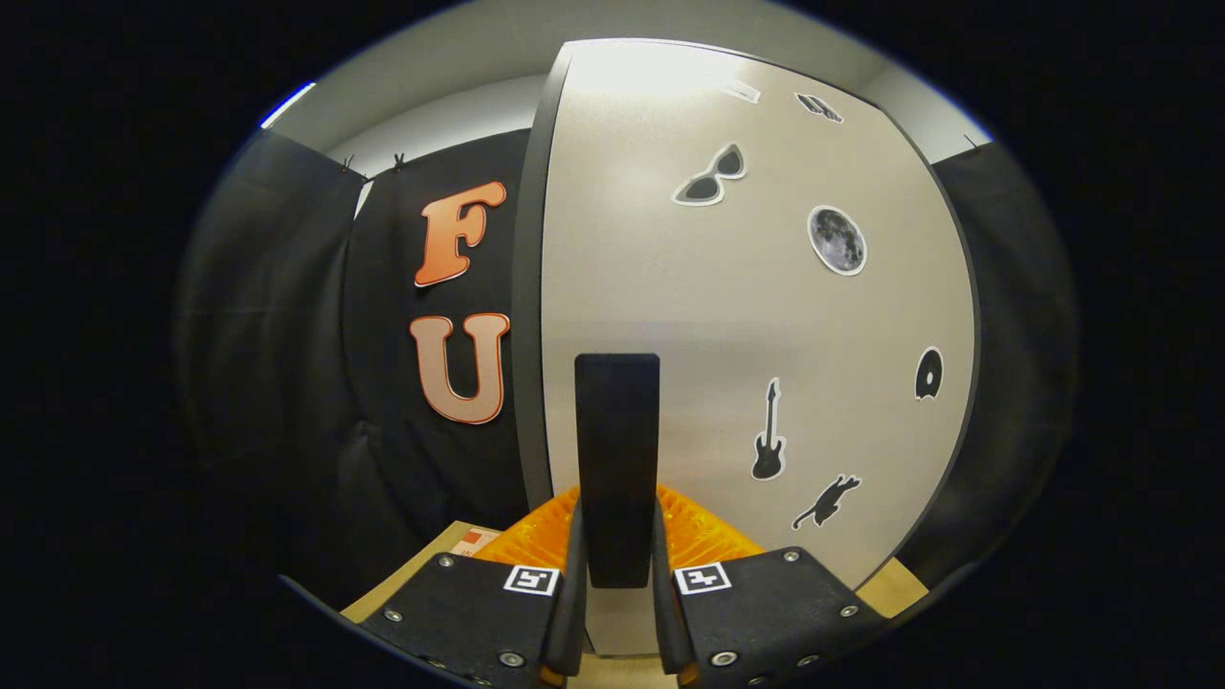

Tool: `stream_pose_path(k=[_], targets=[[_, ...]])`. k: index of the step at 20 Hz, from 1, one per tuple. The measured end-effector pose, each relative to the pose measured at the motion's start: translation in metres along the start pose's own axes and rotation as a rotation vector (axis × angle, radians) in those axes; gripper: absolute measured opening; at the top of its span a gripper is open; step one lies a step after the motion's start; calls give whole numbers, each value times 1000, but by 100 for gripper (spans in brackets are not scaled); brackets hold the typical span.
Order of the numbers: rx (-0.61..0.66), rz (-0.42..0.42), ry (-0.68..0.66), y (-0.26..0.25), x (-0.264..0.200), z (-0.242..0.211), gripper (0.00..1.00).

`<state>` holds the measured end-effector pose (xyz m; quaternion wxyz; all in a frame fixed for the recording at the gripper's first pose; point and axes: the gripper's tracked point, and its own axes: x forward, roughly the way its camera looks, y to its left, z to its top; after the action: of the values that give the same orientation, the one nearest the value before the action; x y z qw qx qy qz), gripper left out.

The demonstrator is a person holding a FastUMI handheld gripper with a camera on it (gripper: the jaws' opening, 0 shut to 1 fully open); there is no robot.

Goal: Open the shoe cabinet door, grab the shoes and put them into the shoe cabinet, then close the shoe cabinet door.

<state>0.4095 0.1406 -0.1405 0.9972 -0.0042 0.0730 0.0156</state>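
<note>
door (746, 325) was right ahead of the fingers, a flat pale matte panel with a dark edge, dotted with stickers: sunglasses (710, 178), a moon (836, 240), a guitar (768, 433), a cat (826, 502). its handle (617, 459), a tall dark slab, stood between the fingers. gripper (617, 574) had both fingers narrowed onto the handle's sides, looked like a pinch meant for swinging the door. no shoes spotted, so can't say how far along.

The tool (617, 612) carries dark textured blocks with silver screws and square black-and-white markers.
</note>
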Motion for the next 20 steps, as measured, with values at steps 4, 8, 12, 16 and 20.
stream_pose_path(k=[4,8,12,16,20], targets=[[20,6,12,-1,-10,-2,28],[18,-16,6,-9,-29,-2,28],[24,-45,7,-20,-49,-4,28],[17,-80,8,-33,-68,-6,28],[15,-107,16,-47,-84,-7,27]])
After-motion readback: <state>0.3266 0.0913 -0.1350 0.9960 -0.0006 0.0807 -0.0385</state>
